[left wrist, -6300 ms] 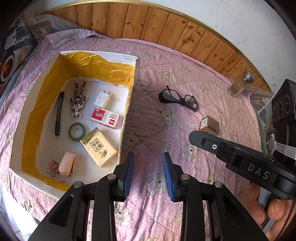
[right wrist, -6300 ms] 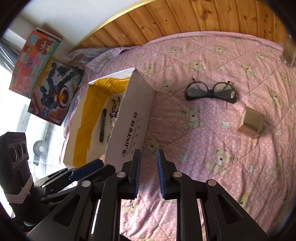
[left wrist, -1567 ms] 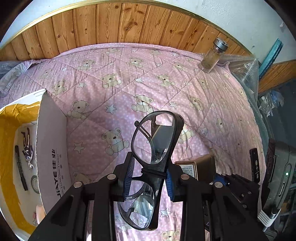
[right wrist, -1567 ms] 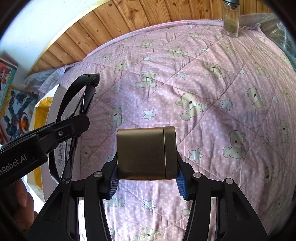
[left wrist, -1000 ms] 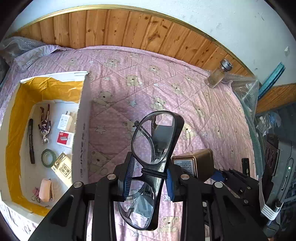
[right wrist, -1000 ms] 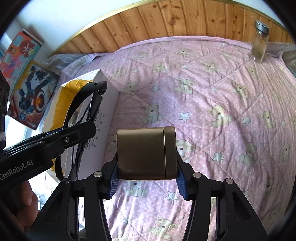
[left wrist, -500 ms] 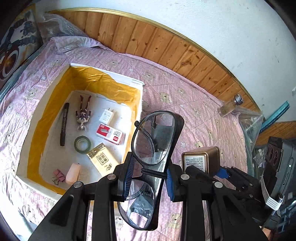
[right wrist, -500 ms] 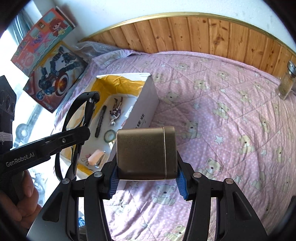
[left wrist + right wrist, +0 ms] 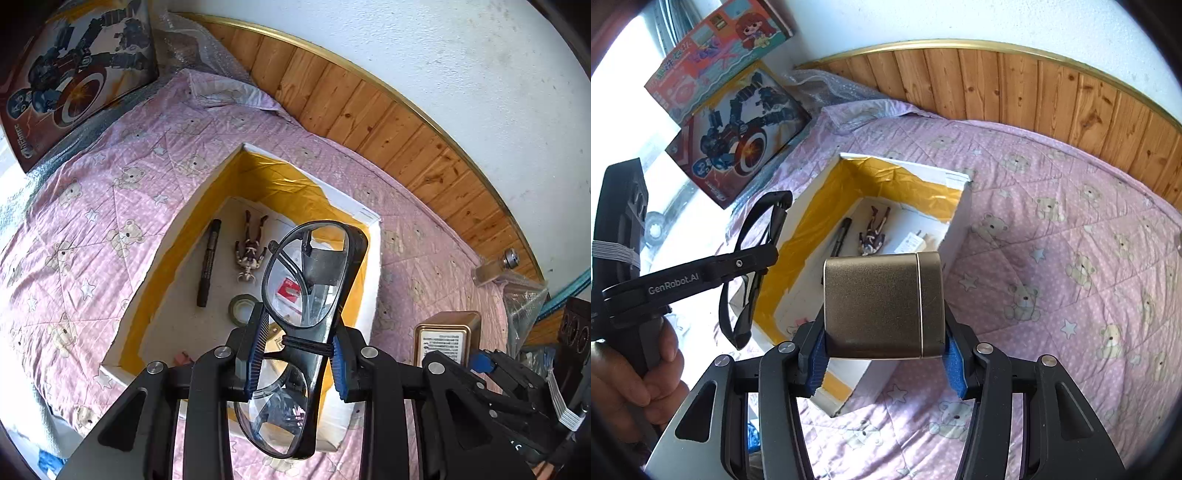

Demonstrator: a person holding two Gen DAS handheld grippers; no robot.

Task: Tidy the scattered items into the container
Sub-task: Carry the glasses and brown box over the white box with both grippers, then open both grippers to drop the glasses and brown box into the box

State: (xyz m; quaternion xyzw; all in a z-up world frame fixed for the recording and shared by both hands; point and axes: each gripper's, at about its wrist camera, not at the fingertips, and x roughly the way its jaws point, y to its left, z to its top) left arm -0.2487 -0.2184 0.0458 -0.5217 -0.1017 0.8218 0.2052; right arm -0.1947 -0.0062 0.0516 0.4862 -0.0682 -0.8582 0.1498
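A: Left gripper (image 9: 295,354), state?
B: Pinched on the glasses (image 9: 306,295) at the bridge, frame standing on end, one lens above the pads, one below. Held in the air at lower centre of the left view.

A: Right gripper (image 9: 882,350)?
B: Clamped on a bronze case (image 9: 882,304), blue pads pressing both its sides. Centre of the right view, off the quilt (image 9: 1071,258).

A: Box (image 9: 373,266)?
B: White, yellow tape on the inner walls, on the quilt at mid-frame in both views. The glasses overlap its right half in the left view; whether they are over it, I cannot tell.

A: Contents?
B: Marker (image 9: 208,262), small figure (image 9: 251,251), tape roll (image 9: 242,304), red-and-white pack (image 9: 290,290) seen through the upper lens, white plug (image 9: 912,240).

A: Anything else?
B: Jar (image 9: 496,267) at the right by the wood panel. A hand (image 9: 628,373) grips the left handle, lower left of the right view.
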